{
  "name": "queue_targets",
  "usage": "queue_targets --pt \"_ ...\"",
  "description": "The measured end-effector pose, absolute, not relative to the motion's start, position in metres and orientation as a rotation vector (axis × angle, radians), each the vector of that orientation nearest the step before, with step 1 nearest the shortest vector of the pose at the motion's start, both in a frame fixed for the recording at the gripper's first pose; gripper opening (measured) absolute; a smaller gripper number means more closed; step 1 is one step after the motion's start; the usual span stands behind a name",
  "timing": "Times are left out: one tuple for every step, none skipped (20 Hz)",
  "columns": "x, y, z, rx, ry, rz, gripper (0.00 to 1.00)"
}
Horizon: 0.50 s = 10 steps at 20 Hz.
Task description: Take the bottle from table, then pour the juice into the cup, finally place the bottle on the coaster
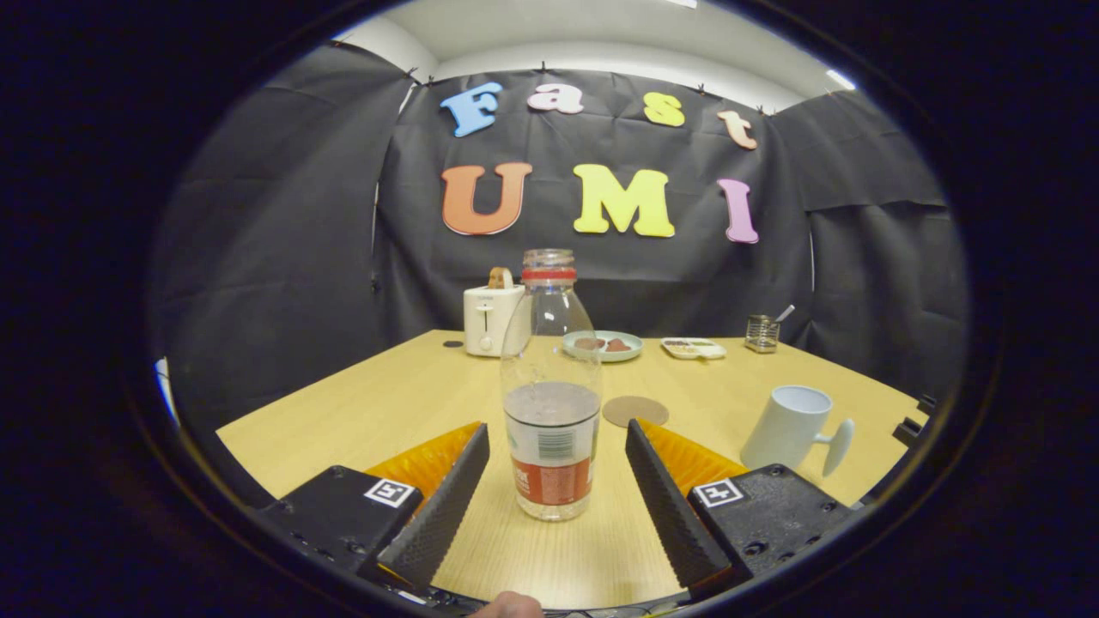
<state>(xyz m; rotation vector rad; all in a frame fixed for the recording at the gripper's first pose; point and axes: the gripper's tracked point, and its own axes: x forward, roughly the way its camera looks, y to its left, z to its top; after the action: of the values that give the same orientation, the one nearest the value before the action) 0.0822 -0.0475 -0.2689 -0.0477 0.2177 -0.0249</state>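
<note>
A clear plastic bottle (550, 386) with a red neck ring, no cap and a red-and-white label stands upright on the wooden table (378, 403). It is partly filled with a pale juice. My gripper (556, 442) is open, and the bottle's lower part sits between the two ribbed black fingers (446, 498) with a gap on each side. A round brown coaster (635, 410) lies just beyond the bottle, a little to the right. A white cup (790, 427) with its handle pointing right stands to the right of the right finger.
At the back of the table stand a white toaster (489, 319) with bread in it, a green plate (604, 345) of food, a small white tray (694, 348) and a metal mesh holder (762, 333). A fingertip (511, 605) shows below the fingers.
</note>
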Motion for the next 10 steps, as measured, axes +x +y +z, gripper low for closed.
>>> queue_targets --pt "0.086 -0.047 -0.271 -0.058 0.221 -0.025 1.0" --pt "0.091 -0.044 -0.276 -0.067 0.227 -0.018 1.0" --pt "0.095 -0.042 -0.279 -0.072 0.234 -0.015 1.0" --pt "0.099 -0.042 -0.283 -0.084 0.243 -0.014 1.0" --pt "0.101 -0.042 -0.284 -0.102 0.245 -0.015 1.0" --pt "0.103 -0.041 -0.284 -0.117 0.247 -0.015 1.0" --pt "0.105 -0.04 -0.285 -0.132 0.25 -0.013 1.0" --pt "0.106 -0.036 -0.285 -0.143 0.244 0.0 1.0" --pt "0.109 -0.036 -0.284 -0.159 0.246 -0.003 1.0" --pt "0.111 -0.039 -0.286 -0.173 0.253 -0.011 1.0"
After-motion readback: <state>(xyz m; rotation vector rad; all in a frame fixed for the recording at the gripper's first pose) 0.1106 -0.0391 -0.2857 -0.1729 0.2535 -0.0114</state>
